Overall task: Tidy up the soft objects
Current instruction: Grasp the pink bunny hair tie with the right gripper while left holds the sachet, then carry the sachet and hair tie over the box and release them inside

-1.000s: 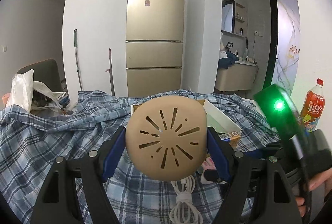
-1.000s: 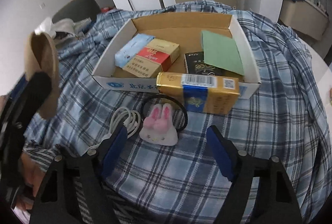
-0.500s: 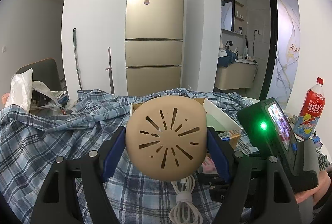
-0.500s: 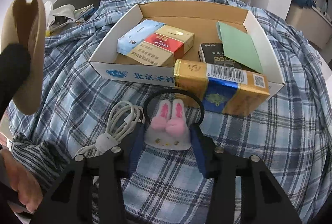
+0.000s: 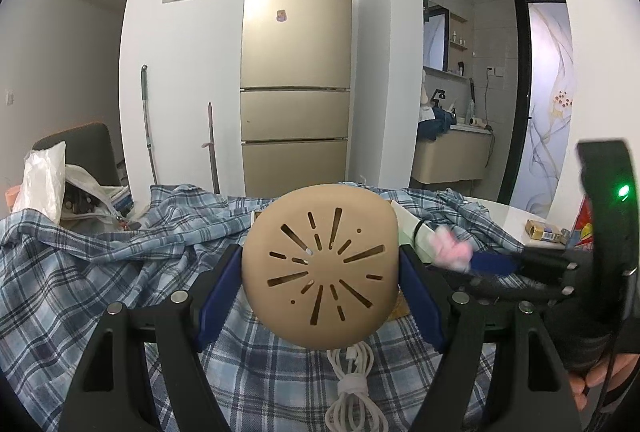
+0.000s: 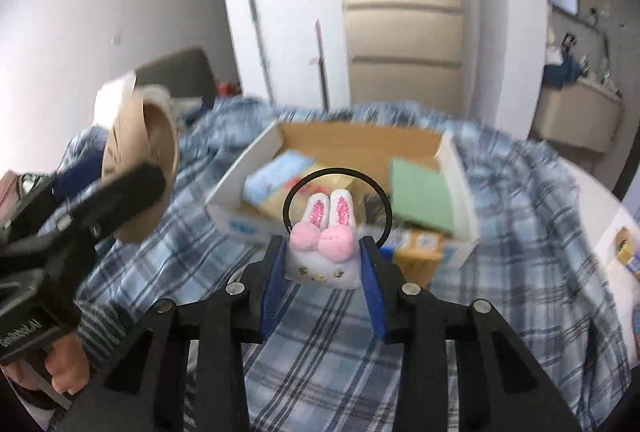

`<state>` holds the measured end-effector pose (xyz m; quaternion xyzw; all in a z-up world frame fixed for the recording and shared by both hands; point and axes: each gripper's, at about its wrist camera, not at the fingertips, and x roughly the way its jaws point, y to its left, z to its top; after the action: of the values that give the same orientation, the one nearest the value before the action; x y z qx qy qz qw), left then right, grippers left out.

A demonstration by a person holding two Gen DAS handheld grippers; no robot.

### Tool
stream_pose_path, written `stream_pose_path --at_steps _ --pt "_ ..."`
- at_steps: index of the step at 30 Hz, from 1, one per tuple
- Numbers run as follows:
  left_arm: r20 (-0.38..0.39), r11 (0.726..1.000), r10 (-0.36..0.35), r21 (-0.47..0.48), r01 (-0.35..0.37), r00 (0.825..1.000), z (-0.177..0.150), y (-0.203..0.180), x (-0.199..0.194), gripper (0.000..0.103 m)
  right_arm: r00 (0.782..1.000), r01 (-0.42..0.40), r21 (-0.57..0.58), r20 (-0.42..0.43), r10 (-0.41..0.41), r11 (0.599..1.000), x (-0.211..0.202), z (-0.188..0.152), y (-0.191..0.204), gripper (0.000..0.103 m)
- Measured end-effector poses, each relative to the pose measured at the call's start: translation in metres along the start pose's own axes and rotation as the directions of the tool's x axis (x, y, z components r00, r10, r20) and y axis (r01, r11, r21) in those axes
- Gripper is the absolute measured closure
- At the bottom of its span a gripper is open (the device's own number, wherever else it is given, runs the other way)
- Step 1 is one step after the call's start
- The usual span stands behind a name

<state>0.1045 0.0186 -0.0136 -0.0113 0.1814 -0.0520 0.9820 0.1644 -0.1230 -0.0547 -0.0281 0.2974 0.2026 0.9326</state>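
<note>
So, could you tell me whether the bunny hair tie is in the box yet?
Out: bunny hair tie sits clamped between the right gripper's fingers.

Between the two tools the way is narrow. The left tool point(image 5: 320, 268), filled by the tan slotted pad point(image 5: 320, 266), hangs just left of the right tool point(image 6: 323, 264), whose closed pads carry the bunny hair tie point(image 6: 322, 248) clear of the plaid cloth point(image 6: 520, 232). Ahead stands the cardboard box point(image 6: 248, 188), open on top, its floor crowded with packets and a green card point(image 6: 420, 198). A gold carton point(image 6: 416, 252) lies against its near wall. The white cable point(image 5: 354, 388) lies on the cloth below the left tool. The cloth to the right lies open as far as the bare bench point(image 6: 592, 200) edge.
</note>
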Motion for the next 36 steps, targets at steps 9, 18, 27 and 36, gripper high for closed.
stream_pose_path --at_steps 9,18,27,36 --pt "0.053 0.998 0.010 0.054 -0.013 0.999 0.001 -0.014 -0.016 0.025 0.992 0.028 0.021 0.122 -0.031 0.999 -0.020 0.013 -0.007 0.067" --pt "0.085 0.998 -0.061 0.020 0.060 0.994 0.042 -0.020 -0.028 0.025 0.974 0.041 -0.043 0.224 -0.030 0.998 -0.049 0.041 -0.008 0.066" --pt "0.297 0.997 0.017 0.072 -0.041 0.955 0.096 -0.031 -0.026 0.025 0.948 0.060 0.011 0.311 -0.060 0.998 -0.056 0.095 -0.039 0.067" --pt "0.325 0.999 0.030 0.033 -0.043 0.945 0.121 -0.026 0.009 0.025 0.924 0.017 0.089 0.378 -0.050 0.996 -0.049 0.133 -0.055 0.066"
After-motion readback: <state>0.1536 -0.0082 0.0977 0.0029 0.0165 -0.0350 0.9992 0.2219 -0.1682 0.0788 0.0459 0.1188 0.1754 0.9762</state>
